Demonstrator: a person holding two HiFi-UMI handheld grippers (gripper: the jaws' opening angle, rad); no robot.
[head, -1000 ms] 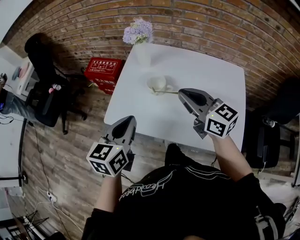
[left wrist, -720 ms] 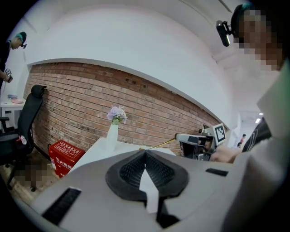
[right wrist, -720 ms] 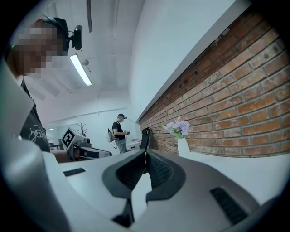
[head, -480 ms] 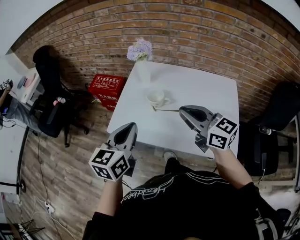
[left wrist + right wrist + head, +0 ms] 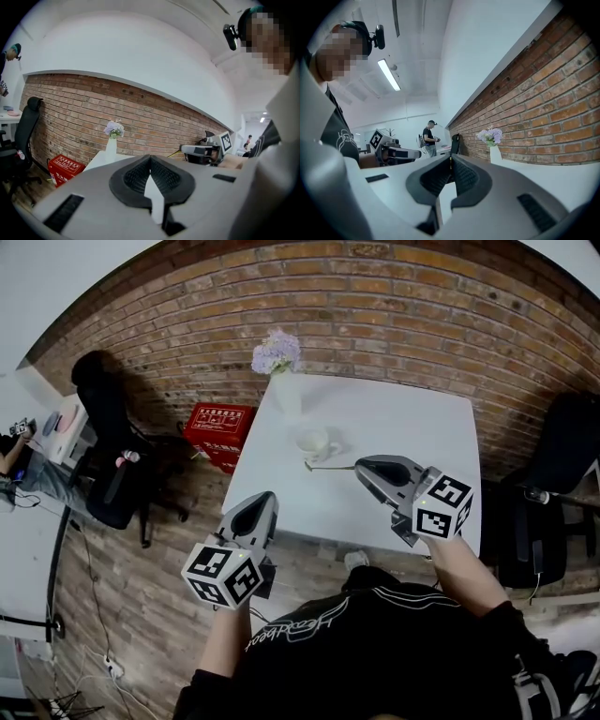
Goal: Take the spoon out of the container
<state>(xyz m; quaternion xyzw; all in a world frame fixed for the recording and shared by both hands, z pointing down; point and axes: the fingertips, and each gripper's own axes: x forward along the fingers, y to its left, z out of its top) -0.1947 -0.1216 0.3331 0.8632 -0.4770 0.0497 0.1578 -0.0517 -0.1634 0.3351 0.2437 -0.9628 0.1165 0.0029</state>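
Observation:
A white cup (image 5: 316,440) stands on the white table (image 5: 394,418). The thin spoon (image 5: 330,465) is outside it, level over the table just in front of the cup, bowl end pointing left. My right gripper (image 5: 358,465) is shut on the spoon's handle. In the right gripper view the handle (image 5: 450,162) shows only as a thin edge between the pressed pads. My left gripper (image 5: 267,496) hangs off the table's front left edge, shut and empty. The left gripper view shows its closed pads (image 5: 150,159) and the right gripper with the spoon (image 5: 174,154) beyond.
A white vase with lilac flowers (image 5: 279,371) stands at the table's far left corner. A red crate (image 5: 221,426) sits on the wooden floor to the left. Black chairs stand at left (image 5: 108,456) and right (image 5: 553,493). A brick wall runs behind.
The spoon, held by the right gripper, has drawn away from the cup toward the near side. The view has pulled back a little. The left gripper stays shut and low.

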